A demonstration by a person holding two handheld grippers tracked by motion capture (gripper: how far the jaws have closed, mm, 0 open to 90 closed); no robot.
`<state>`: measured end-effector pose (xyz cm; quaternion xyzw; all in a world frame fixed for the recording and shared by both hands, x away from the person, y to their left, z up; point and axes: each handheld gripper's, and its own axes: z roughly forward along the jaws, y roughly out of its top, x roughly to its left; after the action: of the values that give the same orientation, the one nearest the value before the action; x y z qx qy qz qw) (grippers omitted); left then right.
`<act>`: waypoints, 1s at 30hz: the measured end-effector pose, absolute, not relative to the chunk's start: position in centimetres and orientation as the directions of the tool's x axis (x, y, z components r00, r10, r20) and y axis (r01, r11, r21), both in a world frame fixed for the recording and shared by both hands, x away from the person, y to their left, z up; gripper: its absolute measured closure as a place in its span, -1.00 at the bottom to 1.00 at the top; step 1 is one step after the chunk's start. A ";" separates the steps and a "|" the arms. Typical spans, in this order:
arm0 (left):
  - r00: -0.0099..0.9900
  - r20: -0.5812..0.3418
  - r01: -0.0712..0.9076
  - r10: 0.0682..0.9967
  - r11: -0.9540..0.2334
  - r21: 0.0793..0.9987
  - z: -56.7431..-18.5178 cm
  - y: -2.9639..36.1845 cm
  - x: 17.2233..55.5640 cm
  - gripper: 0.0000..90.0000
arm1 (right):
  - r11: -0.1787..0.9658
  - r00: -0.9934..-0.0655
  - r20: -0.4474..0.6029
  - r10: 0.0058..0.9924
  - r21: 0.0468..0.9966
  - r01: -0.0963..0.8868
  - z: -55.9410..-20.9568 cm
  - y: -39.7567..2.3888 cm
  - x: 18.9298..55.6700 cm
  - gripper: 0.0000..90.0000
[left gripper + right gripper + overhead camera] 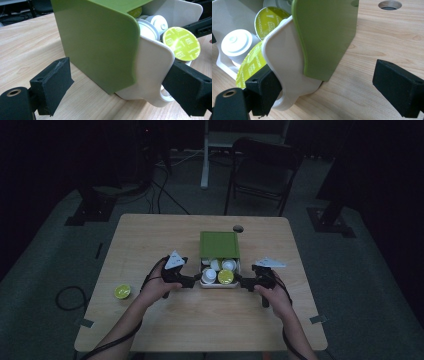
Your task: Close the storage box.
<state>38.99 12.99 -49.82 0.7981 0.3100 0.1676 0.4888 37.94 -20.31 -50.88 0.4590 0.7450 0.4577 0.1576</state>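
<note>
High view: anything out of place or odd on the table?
One green-lidded capsule lies alone near the table's left edge, apart from the others in the white drawer, which is pulled partway out of its green box. Nothing looks spilled or damaged.

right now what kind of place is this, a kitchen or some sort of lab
Probably a lab or recording room, not a kitchen: a bare wooden table on grey carpet, loose cables on the floor, a folding chair, dark surroundings.

green sleeve point(97, 45), white drawer point(152, 67), lime-lidded and white capsules point(181, 43), pale wood-grain table point(150, 240).
</note>
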 end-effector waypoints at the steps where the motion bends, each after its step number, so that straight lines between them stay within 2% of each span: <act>1: 0.750 -0.034 0.330 0.661 -0.329 0.885 -49.8 13.0 39.1 -0.77 | 0.159 -0.528 0.185 0.829 0.827 0.540 -50.9 -20.3 38.0 -0.77; 30: 0.734 -0.019 0.330 0.679 -0.332 0.884 -49.9 12.8 40.2 -0.77 | 0.148 -0.502 0.175 0.847 0.829 0.540 -51.1 -20.0 39.4 -0.77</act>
<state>40.25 12.81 -49.86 0.7957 0.3171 0.1808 0.4834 39.41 -20.02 -51.06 0.4695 0.7385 0.4532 0.1697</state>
